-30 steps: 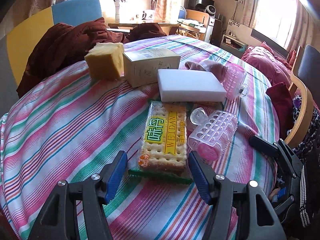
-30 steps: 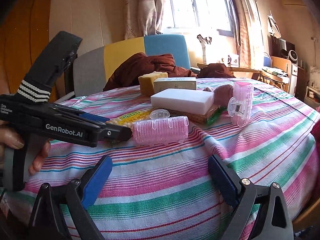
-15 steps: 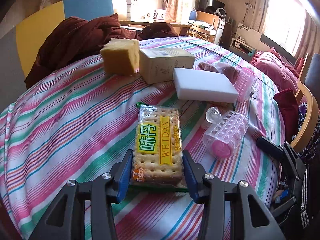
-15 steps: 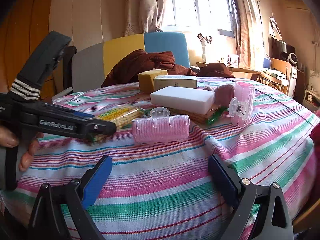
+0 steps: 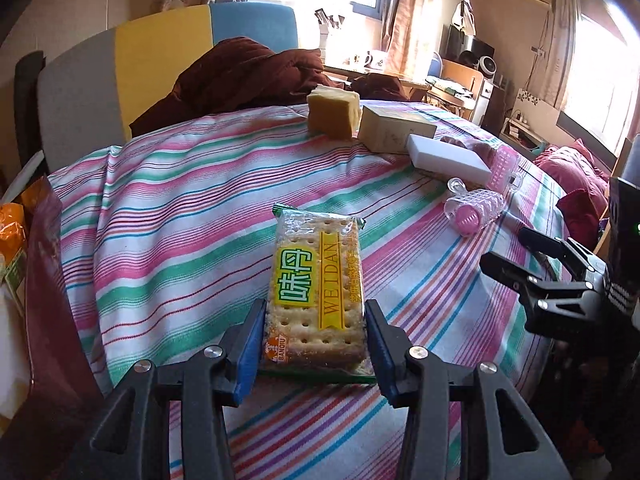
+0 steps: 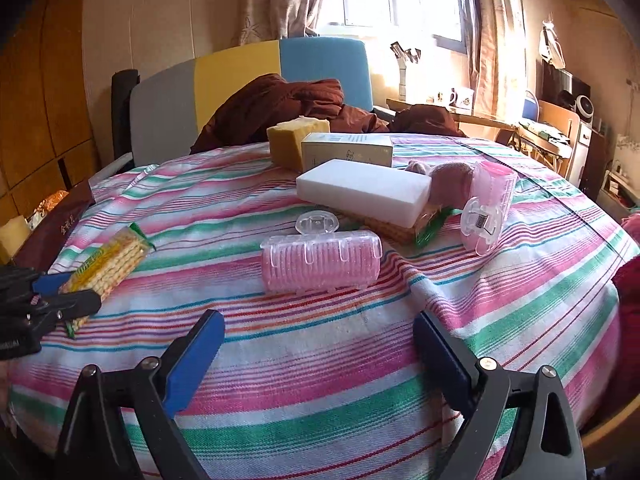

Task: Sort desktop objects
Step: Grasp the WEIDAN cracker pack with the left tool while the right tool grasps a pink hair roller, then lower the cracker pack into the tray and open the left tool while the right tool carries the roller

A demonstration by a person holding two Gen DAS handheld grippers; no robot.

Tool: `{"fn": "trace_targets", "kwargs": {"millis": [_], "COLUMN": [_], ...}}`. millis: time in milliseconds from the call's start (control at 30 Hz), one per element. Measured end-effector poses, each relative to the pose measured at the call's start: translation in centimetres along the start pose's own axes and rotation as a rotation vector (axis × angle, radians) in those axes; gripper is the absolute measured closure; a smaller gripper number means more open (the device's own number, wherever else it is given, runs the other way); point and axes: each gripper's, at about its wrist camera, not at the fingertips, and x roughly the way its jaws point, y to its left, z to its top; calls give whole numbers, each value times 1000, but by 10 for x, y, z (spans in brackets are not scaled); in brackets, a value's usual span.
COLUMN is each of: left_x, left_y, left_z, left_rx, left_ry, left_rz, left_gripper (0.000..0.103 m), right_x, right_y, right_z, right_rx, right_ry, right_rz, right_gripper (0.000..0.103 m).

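Observation:
A cracker packet with a yellow-green label is clamped at its near end in my left gripper, which is shut on it. In the right wrist view the packet sits at the table's left edge, held by the left gripper. My right gripper stands open above the striped cloth, just short of a pink hair roller. Behind the roller lie a white foam block, a pink clip, a yellow sponge and a beige box.
A second cracker packet lies under the white block, beside a pink cloth. Maroon clothing is draped over a chair behind the table. A dark red box and orange packets stand off the table's left edge.
My left gripper closed on the cracker packet and carried it left, away from the roller and the white block. The right gripper stayed open in the same place.

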Motion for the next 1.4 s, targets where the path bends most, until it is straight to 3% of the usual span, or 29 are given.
{"fn": "trace_targets", "kwargs": {"millis": [200, 400, 533, 633, 1100, 1400], "left_x": [-1, -3, -2, -3, -27, -75], "left_y": [1, 3, 2, 2, 11, 25], "left_z": [-5, -7, -8, -9, -23, -39], "left_rx": [-19, -41, -40, -37, -106, -155], "left_ry": [-29, -46, -53, -61, -78, -133], "left_rz": [-14, -36, -36, -33, -64, -18], "left_gripper": [55, 54, 54, 54, 55, 55], "right_x": [3, 20, 28, 27, 13, 8], "right_y": [-2, 2, 5, 7, 48, 91], "right_z": [23, 33, 28, 23, 11, 6], "right_rx": [19, 2, -11, -19, -70, -131], "right_ry": [-19, 15, 55, 60, 64, 70], "right_rz": [-49, -61, -52, -45, 133, 239], "right_gripper": [9, 10, 36, 39, 40, 40]}}
